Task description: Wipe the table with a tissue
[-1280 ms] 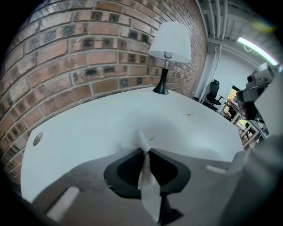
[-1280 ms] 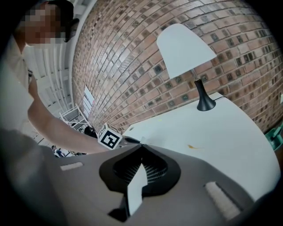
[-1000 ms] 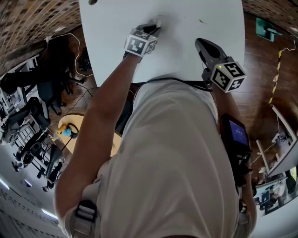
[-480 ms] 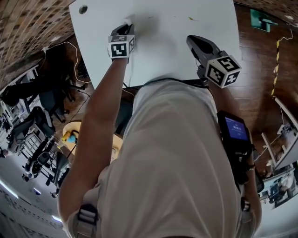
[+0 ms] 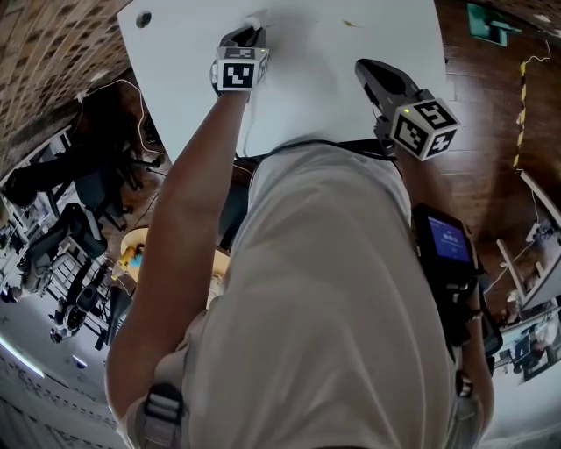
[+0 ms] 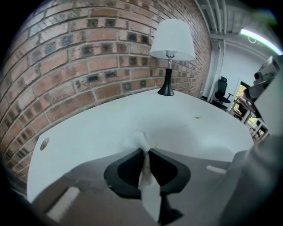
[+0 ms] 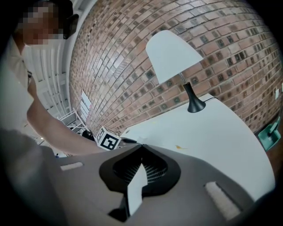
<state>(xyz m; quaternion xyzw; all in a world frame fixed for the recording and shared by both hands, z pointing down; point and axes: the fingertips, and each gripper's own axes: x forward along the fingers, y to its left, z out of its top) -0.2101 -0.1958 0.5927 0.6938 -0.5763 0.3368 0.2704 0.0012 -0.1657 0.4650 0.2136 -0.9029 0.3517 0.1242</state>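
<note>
Left gripper (image 5: 250, 33) is sitting further toward the left edge of the bench (image 5: 333, 79) than a second ago, and is now nudging back outward, away from the person. Right gripper (image 5: 368, 68) is barely changing place.

Left jaws are pinching nearly shut on the tissue (image 6: 140, 140). A small white wad is bunching out past the tips and pressing on the bench top, and the rest is trailing back between the jaws. The wad is working the left part of the bench, between the cable hole (image 5: 143, 17) by the left edge and a small yellowish speck (image 5: 351, 24) further right.

Right jaws are closing tip to tip with nothing between them, and the gripper is hovering over the right side of the bench.

Risks as I'm reading it:
- Only a thin fold is sitting in the pinch. Drag on a push stroke is likely working it loose, and the tissue ends up left on the bench.
- The wad is small, so the jaw tips are probably riding close to the surface, and too steep a tilt means plastic scraping instead of wiping.
- The speck is still lying outside the wiped patch and is easy to miss.
- Lamp (image 6: 171, 44) is standing toward the far edge, so a long stroke that way is risking a knock.
</note>
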